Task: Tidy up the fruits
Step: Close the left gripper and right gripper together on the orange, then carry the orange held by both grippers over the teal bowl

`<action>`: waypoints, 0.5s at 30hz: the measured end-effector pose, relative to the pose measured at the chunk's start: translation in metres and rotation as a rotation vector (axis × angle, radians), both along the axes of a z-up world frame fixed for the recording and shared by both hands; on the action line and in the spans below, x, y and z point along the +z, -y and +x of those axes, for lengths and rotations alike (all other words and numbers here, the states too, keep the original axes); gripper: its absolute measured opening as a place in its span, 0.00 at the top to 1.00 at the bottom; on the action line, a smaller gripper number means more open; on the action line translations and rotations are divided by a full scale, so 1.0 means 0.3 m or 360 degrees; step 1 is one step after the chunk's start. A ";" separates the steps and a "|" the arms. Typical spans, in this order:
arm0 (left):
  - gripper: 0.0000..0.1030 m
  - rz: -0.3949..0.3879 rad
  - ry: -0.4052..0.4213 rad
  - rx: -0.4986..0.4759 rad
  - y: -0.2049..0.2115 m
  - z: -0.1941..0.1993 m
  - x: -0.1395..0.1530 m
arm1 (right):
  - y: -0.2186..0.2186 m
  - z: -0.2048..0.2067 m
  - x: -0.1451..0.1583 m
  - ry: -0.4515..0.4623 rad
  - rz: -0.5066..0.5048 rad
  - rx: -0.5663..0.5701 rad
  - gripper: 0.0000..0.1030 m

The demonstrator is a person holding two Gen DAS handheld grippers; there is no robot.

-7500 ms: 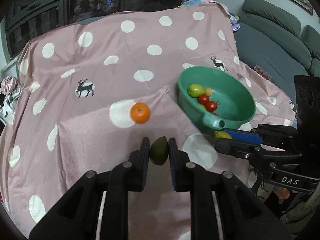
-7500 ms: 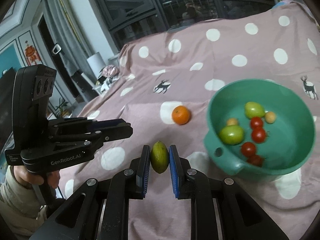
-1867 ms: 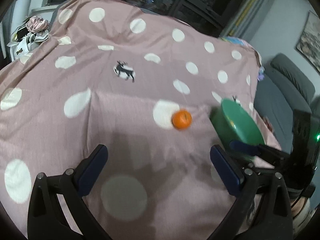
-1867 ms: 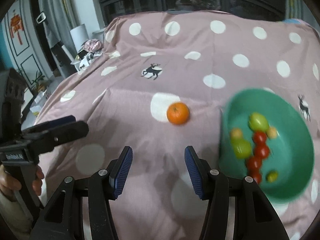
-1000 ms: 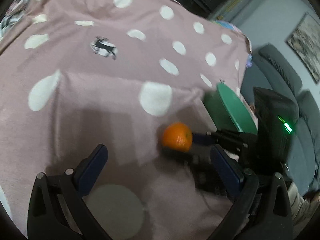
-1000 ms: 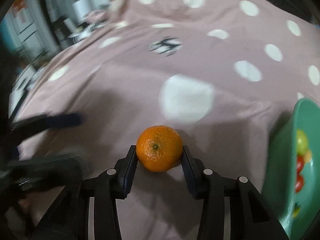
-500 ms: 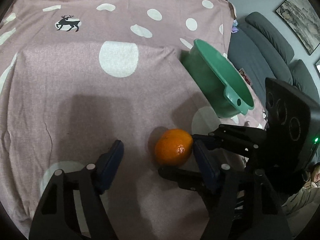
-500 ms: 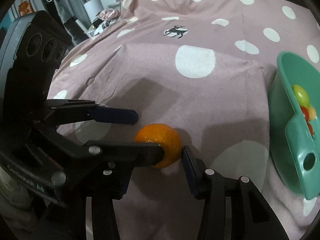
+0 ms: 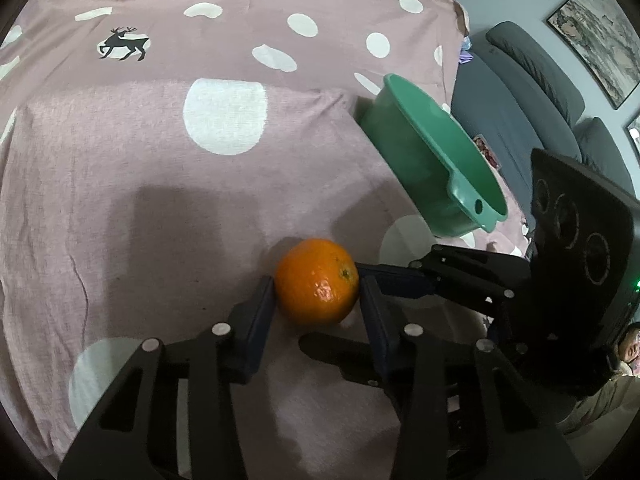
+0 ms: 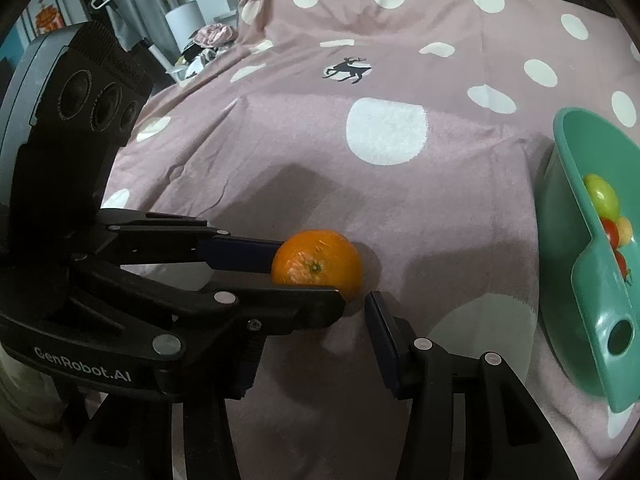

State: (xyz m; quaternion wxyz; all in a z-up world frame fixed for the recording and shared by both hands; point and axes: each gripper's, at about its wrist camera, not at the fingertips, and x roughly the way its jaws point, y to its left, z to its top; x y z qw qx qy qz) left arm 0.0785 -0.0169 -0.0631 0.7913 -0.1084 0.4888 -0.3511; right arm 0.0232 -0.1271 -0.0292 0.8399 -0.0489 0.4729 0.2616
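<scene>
We see the green bowl (image 10: 592, 280) on the dotted pink cloth (image 9: 120, 152), holding a yellow-green fruit (image 10: 602, 196) and red tomatoes (image 10: 610, 232), with its further contents hidden by the rim. The orange (image 9: 317, 281) rests on the cloth beside the bowl. The left hand-held gripper (image 9: 318, 304) has just closed, its pads clenched on the orange; the right hand-held gripper (image 10: 352, 300) has been opening, its pad clear of the fruit.

The left tongs (image 10: 310, 270) hide the right tongs' (image 10: 352, 308) near finger; the bowl (image 10: 580, 240) is edge-cropped.
</scene>
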 end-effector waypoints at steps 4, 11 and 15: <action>0.58 -0.0008 -0.0001 0.0004 -0.004 0.003 0.001 | -0.020 0.018 0.002 0.0001 -0.0084 0.0029 0.50; 0.59 -0.0032 -0.0016 0.0010 -0.019 0.003 -0.001 | -0.070 0.044 -0.004 0.0026 -0.0237 0.0163 0.46; 0.59 -0.0064 -0.0038 0.0010 -0.032 0.007 -0.003 | -0.091 0.045 -0.002 0.0067 -0.0267 0.0237 0.46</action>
